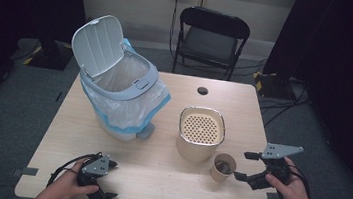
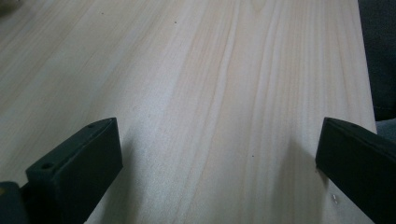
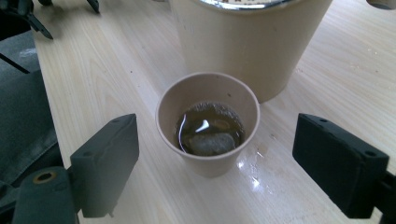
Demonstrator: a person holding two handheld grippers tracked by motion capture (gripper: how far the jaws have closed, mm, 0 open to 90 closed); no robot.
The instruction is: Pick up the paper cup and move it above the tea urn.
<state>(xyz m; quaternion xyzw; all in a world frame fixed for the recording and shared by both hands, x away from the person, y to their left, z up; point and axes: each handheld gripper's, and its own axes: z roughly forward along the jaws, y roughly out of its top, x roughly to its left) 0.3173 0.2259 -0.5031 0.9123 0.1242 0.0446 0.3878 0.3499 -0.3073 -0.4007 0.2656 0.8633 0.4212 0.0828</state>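
Paper cup [image 3: 208, 122]: tan, upright on the surface [image 1: 155, 177], near right, just beside the near right side of the strainer pot; dark liquid inside with a pale lump in it.
Right claw [image 1: 249, 167]: wide, empty, just right of the cup, apart from it; the cup sat between its jaws in the right gripper view.
Left claw [image 1: 110, 179]: wide, empty, low over bare wood at the near left, well apart from the cup.
Strainer pot [image 1: 200, 134]: beige, perforated insert on top, centre right.
Bin [image 1: 119, 80]: white, lid up, bag-lined, far left.
Spill: wet patch [image 3: 250, 165] on the wood beside the cup.
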